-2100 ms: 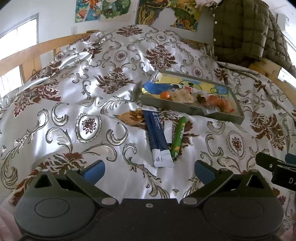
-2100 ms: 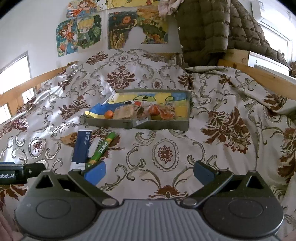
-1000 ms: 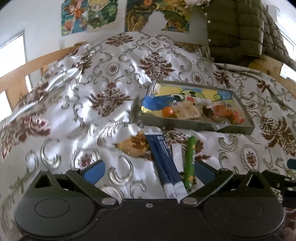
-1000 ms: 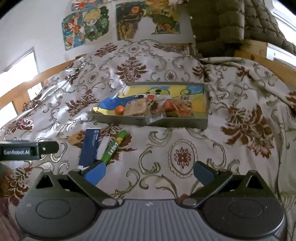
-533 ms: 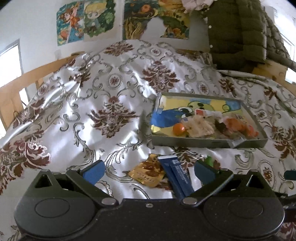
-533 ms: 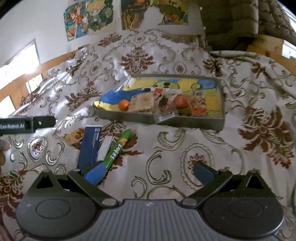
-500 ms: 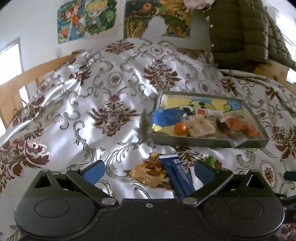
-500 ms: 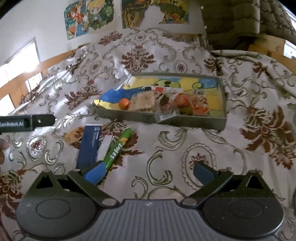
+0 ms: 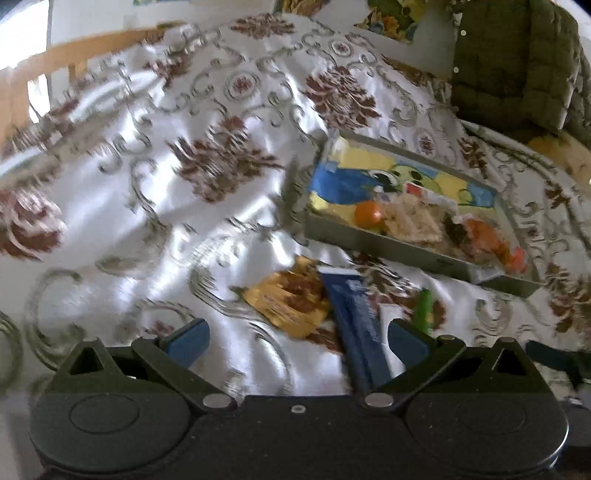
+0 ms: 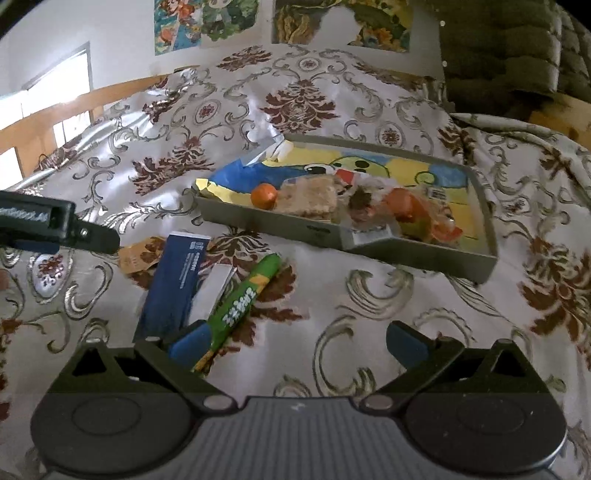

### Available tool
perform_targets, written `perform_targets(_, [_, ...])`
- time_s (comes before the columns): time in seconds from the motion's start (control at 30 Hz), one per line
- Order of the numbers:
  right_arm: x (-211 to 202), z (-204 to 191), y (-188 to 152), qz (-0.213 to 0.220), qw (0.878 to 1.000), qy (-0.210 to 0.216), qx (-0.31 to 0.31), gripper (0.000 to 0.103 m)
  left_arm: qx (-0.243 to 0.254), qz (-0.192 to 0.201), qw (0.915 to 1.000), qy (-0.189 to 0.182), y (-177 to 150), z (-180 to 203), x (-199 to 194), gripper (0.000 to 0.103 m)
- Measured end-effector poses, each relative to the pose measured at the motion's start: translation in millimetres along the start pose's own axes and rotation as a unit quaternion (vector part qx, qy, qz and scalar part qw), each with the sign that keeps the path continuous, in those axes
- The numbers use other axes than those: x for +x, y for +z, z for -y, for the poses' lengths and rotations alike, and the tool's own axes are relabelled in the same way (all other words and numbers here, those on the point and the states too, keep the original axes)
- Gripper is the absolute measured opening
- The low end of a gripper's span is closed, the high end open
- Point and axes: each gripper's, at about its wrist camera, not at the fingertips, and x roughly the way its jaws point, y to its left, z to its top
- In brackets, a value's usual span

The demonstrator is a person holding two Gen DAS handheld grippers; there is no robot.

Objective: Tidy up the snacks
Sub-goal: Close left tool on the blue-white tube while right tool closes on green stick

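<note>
Both hand-held grippers, left [image 9: 295, 338] and right [image 10: 297, 338], hang spread wide and empty over the bed's floral bedspread [image 10: 369, 314]. A grey tray [image 10: 406, 254] holds snacks. Before it lie a gold packet [image 9: 288, 301], blue pack [image 10: 175, 284], white sachet [image 10: 212, 291] and green stick [image 10: 242, 302], close together.

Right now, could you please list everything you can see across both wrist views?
tray: one, grey, on the bedspread, holding snacks
round snack: one, orange, at the tray's left end
wrapped snacks: several, tan and orange-red, in the tray
blue packet: one, dark blue, in front of the tray
white sachet: one, between blue packet and green stick
green stick: one, green
gold packet: one, gold-brown, left of the blue packet
bedspread: one, silver with maroon
jacket: one, olive, far right
posters: several, on the wall
left gripper: open
right gripper: open
</note>
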Motion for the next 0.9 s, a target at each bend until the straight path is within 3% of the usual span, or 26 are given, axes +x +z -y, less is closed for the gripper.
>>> perform_targets(0.1, [14,-3,3,-0.001,1.000,0.009,0.000,0.103,-0.030,-0.021,0.9985,-0.042,-4,-1,9,0.102])
perform_targets(0.2, [23,-8,5,-0.001,1.000,0.018,-0.002,0.103,-0.048,-0.032,0.9967,-0.058,-10,2,19,0.102])
perform_targets(0.37, [29,-22,2,0.011,0.999,0.010,-0.031,0.098,-0.009,-0.030,0.9980,-0.055,-14,17,30,0.096])
perform_targets(0.53, [38,-35,-3,0.004,0.999,0.002,-0.047,0.084,0.011,-0.039,0.9968,-0.069,-17,26,36,0.070])
perform_targets(0.67, [35,-43,-6,0.009,0.998,0.017,-0.060,0.061,0.021,-0.045,0.9952,-0.085,-21,30,38,0.054])
perform_targets(0.7, [35,-46,-7,0.010,0.998,0.017,-0.067,0.054,0.020,-0.046,0.9951,-0.085,-21,31,39,0.053])
perform_targets(0.77, [34,-51,-7,0.002,0.997,0.024,-0.066,0.049,0.016,-0.055,0.9949,-0.083,-22,31,42,0.053])
perform_targets(0.9, [38,-52,-9,-0.018,0.998,0.031,-0.050,0.047,-0.022,-0.078,0.9929,-0.087,-22,21,53,0.052])
